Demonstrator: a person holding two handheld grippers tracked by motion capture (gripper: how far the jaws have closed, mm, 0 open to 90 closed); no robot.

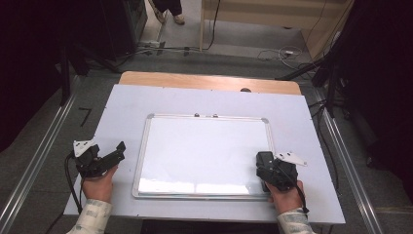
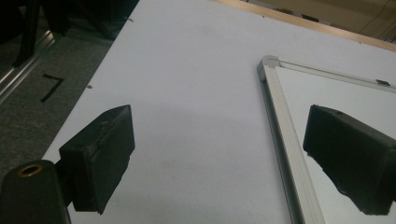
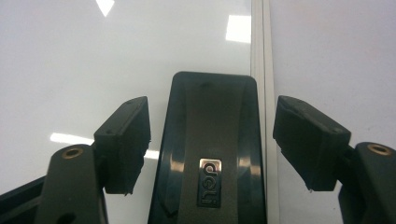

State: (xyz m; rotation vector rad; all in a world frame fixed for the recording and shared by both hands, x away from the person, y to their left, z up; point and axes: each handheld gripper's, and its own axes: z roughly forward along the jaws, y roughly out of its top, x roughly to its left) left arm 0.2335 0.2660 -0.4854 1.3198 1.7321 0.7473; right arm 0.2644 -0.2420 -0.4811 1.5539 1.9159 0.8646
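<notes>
The high view looks forward and down over the whole counter (image 1: pixel 311 146) from the person's side, while each claw camera sits close above it, sharing the whiteboard (image 1: pixel 204 151): the left its far-left corner, the right its right edge.

Whiteboard (image 1: pixel 204 153) flat on table (image 1: pixel 122 105).
</notes>
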